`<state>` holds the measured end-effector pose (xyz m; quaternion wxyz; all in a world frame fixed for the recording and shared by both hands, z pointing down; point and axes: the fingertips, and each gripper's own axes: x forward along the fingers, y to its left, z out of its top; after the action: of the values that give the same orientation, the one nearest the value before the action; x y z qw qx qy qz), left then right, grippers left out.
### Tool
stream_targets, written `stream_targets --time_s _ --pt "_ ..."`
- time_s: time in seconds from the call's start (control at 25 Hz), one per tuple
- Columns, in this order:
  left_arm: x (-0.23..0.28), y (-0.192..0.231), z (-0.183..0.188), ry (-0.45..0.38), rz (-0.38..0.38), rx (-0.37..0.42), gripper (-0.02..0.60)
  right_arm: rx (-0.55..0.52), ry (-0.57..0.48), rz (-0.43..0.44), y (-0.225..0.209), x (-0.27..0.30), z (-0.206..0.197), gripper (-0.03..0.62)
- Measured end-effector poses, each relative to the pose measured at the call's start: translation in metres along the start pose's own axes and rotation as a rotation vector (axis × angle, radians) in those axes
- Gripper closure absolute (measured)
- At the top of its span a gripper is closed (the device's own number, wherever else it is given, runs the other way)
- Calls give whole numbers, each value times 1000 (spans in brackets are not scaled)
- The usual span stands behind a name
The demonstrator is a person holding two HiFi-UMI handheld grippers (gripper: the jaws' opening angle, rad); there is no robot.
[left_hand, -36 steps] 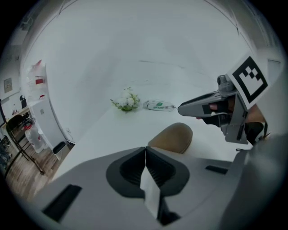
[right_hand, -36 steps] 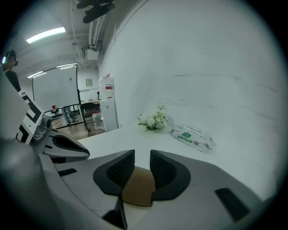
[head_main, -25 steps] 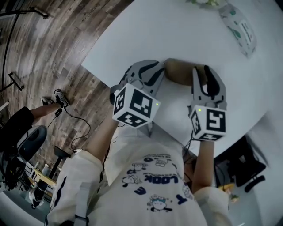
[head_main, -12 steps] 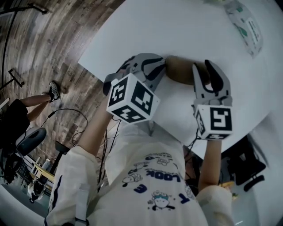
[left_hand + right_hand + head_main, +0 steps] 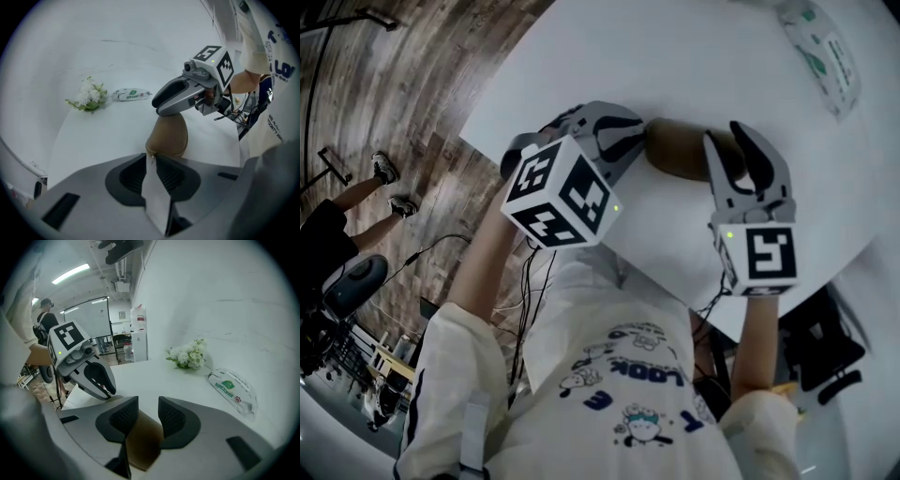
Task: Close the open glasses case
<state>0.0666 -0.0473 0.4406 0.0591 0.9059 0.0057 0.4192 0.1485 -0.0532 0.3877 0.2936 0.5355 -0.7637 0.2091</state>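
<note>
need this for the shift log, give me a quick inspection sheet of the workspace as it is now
surface: white table, holding only the items below
job's things: brown glasses case lies near the table's front edge, between the grippers; whether it is fully closed cannot be told
clutter: white flower bunch and a white packet with a green label at the far side, apart from the case
grippers: left gripper pinches the case's zip end; right gripper has its jaws clamped on the other end
cables: dark leads hang from the right gripper
surroundings: wood floor; a person's legs out on it
</note>
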Motion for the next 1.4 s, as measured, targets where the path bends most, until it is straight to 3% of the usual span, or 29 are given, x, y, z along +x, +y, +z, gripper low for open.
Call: stream_targets --time_s 0.24,0.4,0.52,0.6,0.76,0.88,1.0,1.4 --pt "2 -4 0 42 -82 125 558 -17 -4 24 1 2 1 480" --pt "3 -4 0 31 -104 96 577 -25 -3 71 3 1 0 480" --pt "4 -3 0 20 -102 79 578 -39 42 189 10 -3 -3 396" --pt "4 -3 0 18 -100 72 578 -107 103 289 16 -9 -8 338" --pt "4 -3 0 21 -89 79 578 -374 313 417 22 -21 -32 296" --pt "4 -3 0 29 -78 102 578 -572 468 450 23 -23 -49 286" --pt "4 -3 0 26 -79 105 578 -716 514 433 21 -16 -66 284" --pt "5 -2 1 17 -52 72 575 -743 521 432 21 -11 -73 279"
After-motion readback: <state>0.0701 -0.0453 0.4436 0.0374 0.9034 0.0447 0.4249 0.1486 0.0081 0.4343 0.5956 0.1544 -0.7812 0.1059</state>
